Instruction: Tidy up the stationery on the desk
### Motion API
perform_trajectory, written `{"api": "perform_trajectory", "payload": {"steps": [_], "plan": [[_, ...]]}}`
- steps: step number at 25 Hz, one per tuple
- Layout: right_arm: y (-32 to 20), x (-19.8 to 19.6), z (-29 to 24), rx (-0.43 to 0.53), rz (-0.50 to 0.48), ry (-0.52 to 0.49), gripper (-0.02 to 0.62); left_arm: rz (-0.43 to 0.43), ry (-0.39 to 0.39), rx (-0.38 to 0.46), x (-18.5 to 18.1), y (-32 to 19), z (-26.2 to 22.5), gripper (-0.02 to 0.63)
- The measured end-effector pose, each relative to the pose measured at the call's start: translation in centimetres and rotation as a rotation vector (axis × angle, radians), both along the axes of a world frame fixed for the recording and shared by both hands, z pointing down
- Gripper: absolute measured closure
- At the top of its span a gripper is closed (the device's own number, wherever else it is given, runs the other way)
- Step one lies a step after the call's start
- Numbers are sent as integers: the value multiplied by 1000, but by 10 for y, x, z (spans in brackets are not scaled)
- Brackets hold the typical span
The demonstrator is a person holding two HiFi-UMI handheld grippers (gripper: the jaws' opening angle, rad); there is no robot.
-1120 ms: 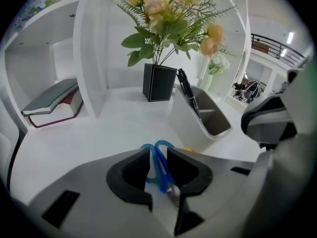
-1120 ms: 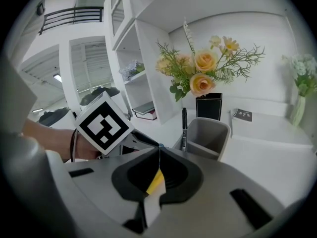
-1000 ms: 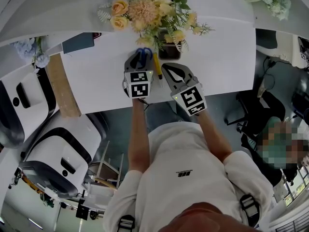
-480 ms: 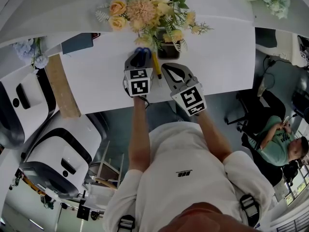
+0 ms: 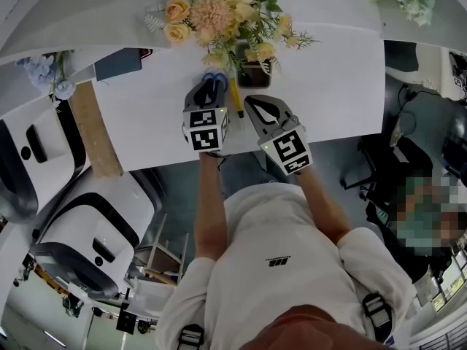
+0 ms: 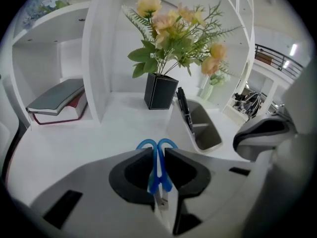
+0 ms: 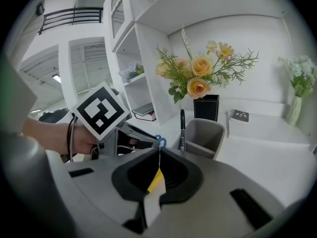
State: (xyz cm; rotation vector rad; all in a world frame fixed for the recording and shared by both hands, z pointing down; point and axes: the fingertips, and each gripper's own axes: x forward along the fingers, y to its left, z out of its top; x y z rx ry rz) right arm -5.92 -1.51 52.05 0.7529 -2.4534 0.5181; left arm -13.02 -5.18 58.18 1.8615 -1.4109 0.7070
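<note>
Blue-handled scissors (image 6: 154, 180) stand between the jaws of my left gripper (image 6: 158, 155), which is shut on them; their loops poke out past the tips (image 5: 211, 81). The left gripper (image 5: 210, 87) hangs over the white desk (image 5: 146, 115) just short of the flower vase. A grey pen holder (image 6: 205, 128) with a black pen (image 6: 183, 108) in it stands just ahead and to the right. My right gripper (image 7: 158, 150) is shut beside it (image 5: 249, 100). A yellow stick-like item (image 5: 236, 97) lies between the grippers and shows through the right jaws' hollow (image 7: 155, 180); whether it is held I cannot tell.
A black vase of yellow flowers (image 6: 160, 90) stands behind the pen holder (image 7: 208, 135). A white shelf divider (image 6: 99, 58) rises at the left with books (image 6: 54, 100) beyond it. A small dark notebook (image 7: 241, 115) and a white flower vase (image 7: 295, 110) sit at the right.
My left gripper has drifted slightly left and forward with the scissors. The right gripper has stayed where it was.
</note>
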Motion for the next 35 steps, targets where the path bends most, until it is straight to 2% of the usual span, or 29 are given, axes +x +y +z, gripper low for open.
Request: {"api": "perform_trajectory", "payload": {"steps": [11, 21, 27, 35], "plan": [[3, 8, -11, 20, 14, -8, 598, 0, 28, 120, 3, -1, -59, 606], [3, 18, -20, 37, 40, -16, 598, 2, 95, 241, 9, -12, -122, 606], [2, 25, -25, 44, 57, -20, 598, 25, 129, 317, 24, -25, -159, 606], [-4, 39, -30, 55, 80, -17, 598, 44, 176, 360, 53, -42, -171, 606]]}}
